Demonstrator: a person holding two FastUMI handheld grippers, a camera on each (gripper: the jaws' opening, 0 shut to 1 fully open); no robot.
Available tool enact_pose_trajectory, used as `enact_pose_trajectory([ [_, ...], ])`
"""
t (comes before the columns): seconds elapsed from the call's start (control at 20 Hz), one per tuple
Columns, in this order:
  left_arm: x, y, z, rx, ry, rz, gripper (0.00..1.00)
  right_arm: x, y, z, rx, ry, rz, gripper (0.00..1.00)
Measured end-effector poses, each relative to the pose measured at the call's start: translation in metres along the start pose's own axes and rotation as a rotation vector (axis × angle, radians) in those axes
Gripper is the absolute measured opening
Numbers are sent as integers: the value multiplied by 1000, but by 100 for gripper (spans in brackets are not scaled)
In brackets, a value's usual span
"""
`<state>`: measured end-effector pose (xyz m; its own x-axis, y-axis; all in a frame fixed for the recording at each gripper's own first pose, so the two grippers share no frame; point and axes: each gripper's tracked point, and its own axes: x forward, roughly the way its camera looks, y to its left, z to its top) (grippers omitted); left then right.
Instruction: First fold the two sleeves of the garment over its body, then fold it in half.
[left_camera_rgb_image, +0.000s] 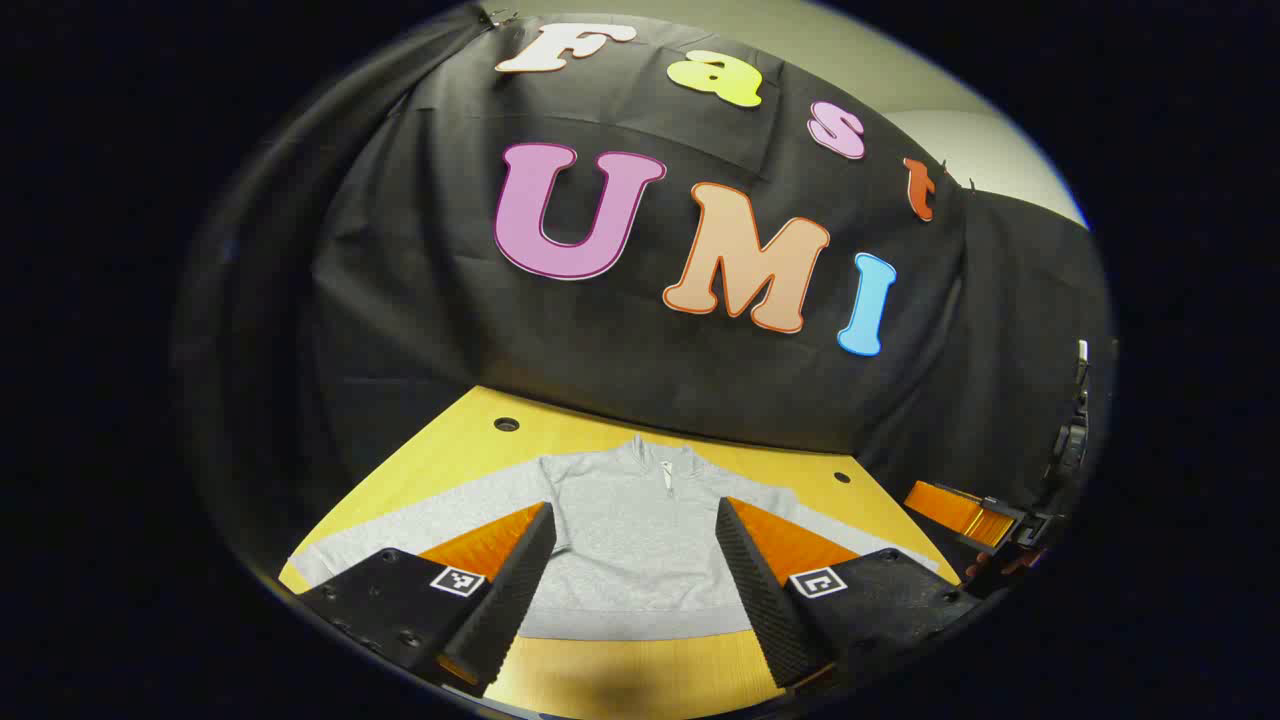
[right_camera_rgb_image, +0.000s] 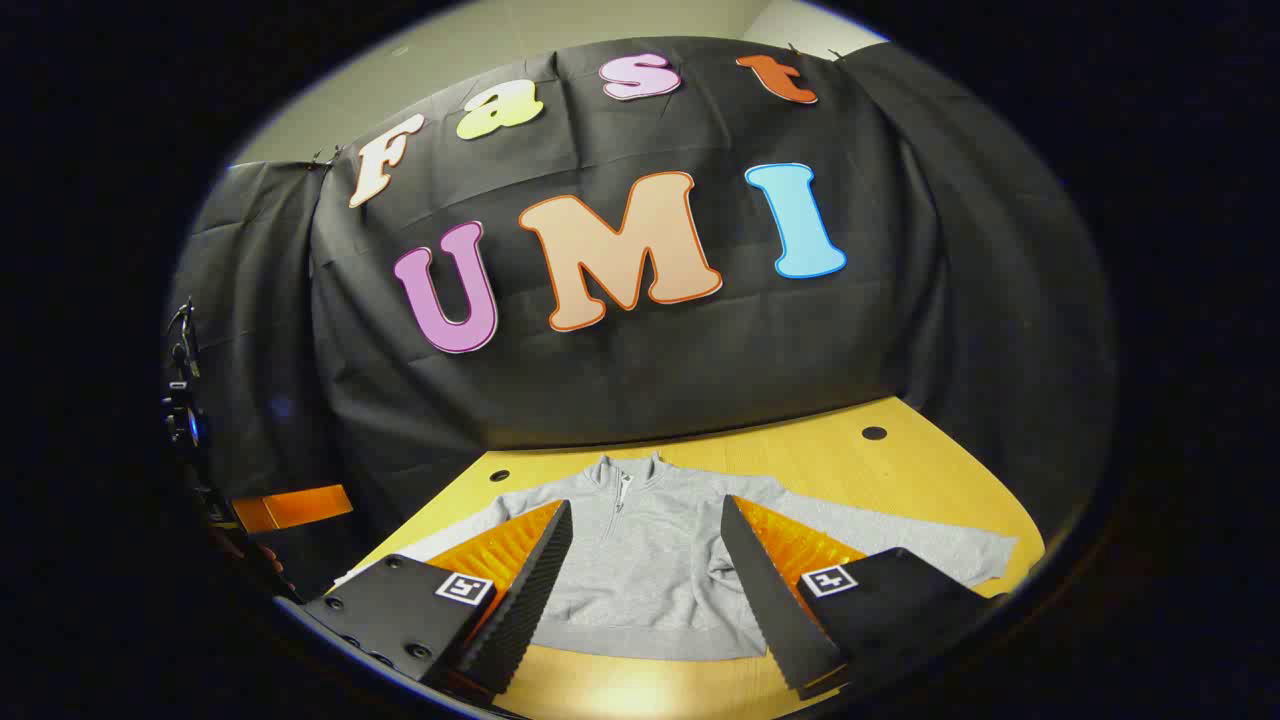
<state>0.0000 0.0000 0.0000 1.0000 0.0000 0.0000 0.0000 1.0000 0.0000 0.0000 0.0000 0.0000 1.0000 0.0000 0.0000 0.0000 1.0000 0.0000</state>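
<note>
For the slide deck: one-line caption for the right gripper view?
Open right gripper poised above a grey zip-neck sweatshirt lying flat, sleeves unfolded, on the yellow table.

Ahead of your grippers you have a yellow wooden tabletop (left_camera_rgb_image: 640, 680), its bare strip lying nearest the fingers in the left gripper view. Two small round holes (left_camera_rgb_image: 506, 424) sit in its far part, one toward each far corner. Beyond the table's far edge hangs the black cloth wall (right_camera_rgb_image: 640, 370), creased and draped. Above the cloth you can see a pale plain wall (right_camera_rgb_image: 500, 45) of the room.
</note>
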Motion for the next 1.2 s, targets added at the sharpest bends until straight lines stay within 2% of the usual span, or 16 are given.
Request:
enact_pose_trajectory([
  [0.3, 10, 13, -11, 21, 50, -33, 94, 4, 0, 1, -69, -14, -10, 96],
  [0.45, 12, 14, -12, 21, 50, -47, 94, 2, 14, 0, -96, -11, 11, 96],
  [0.8, 21, 24, -15, 12, 63, -45, 94, 12, 16, -4, -88, -9, 0, 96],
  [0.95, 26, 27, -15, 17, 65, -48, 94, 12, -9, 4, -66, -18, -46, 96],
  [1.2, 32, 23, -15, 38, 79, -61, 94, -5, -101, 13, -120, -11, -205, 96],
])
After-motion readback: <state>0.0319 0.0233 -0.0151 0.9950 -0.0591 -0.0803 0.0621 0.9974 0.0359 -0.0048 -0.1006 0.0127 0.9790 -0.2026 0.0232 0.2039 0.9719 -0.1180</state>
